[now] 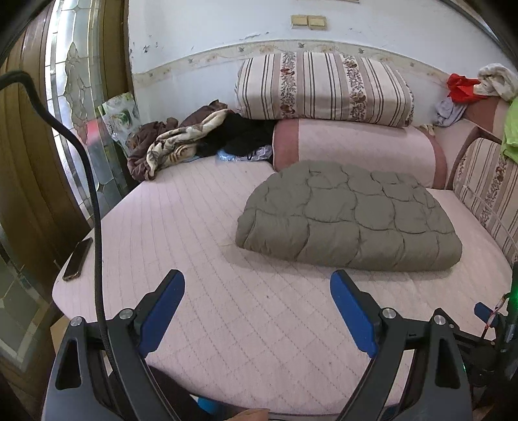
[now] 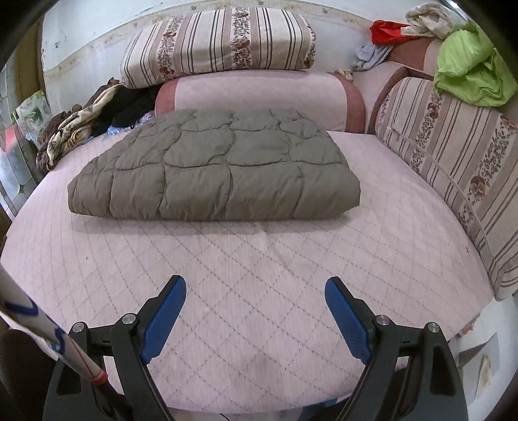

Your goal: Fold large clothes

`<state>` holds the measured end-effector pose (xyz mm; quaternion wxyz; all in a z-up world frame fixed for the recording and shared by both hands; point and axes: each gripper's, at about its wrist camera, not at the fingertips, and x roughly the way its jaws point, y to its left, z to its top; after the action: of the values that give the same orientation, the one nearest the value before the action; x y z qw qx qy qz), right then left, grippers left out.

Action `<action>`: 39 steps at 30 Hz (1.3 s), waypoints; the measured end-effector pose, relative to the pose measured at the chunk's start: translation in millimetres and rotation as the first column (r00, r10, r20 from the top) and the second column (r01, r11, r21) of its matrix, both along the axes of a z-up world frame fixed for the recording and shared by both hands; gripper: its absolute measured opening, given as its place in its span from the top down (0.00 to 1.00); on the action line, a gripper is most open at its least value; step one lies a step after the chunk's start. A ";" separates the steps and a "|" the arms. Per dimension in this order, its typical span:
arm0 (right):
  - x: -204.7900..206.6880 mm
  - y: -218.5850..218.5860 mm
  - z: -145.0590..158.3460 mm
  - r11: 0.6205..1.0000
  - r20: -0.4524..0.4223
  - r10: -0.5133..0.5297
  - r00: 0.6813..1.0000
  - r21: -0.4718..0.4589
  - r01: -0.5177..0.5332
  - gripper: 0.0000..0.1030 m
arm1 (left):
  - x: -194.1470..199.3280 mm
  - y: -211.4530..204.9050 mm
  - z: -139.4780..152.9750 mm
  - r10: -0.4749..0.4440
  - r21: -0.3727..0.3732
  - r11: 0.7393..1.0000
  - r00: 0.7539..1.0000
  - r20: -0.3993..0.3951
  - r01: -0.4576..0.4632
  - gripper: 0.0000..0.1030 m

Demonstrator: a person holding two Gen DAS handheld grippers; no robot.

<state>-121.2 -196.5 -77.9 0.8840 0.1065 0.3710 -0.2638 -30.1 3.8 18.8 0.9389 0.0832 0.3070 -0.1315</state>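
Both my grippers, left (image 1: pixel 257 285) and right (image 2: pixel 255 291), hang released over the pink mattress (image 2: pixel 259 275). Ahead lies the folded coat (image 2: pixel 213 168); beyond it, a striped pillow (image 2: pixel 220 42) against the wall (image 1: pixel 210 32).

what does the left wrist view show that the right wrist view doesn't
Only the left wrist view shows the phone at the bed's left edge, the black cable, the wall switches and the wooden door.

Only the right wrist view shows most of the green cloth on the striped cushion, and a white pole at lower left.

Both show the folded grey quilted coat on the pink bed, the striped pillow behind it, and open, empty tongs: left, right.
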 end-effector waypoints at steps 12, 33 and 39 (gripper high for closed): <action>-8.9 12.0 10.0 1.000 -0.033 0.013 0.999 -0.021 -0.014 0.12 | 3.0 3.0 -5.3 0.008 -0.009 1.000 0.997 -0.083 -0.008 0.12; 3.9 24.8 1.1 0.997 -0.111 0.050 0.993 -0.054 -0.056 0.12 | 18.1 -2.8 -40.5 -0.025 0.011 1.000 0.975 -0.221 0.028 0.12; 5.8 19.5 -1.6 0.997 -0.123 0.035 0.992 -0.058 -0.042 0.12 | 20.2 -3.8 -45.4 -0.023 0.023 0.999 0.972 -0.234 0.029 0.12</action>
<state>-115.4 -177.0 -79.5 0.8676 0.0562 0.4179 -0.2636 -9.9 0.1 -26.6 0.8934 0.0835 0.4157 -0.1488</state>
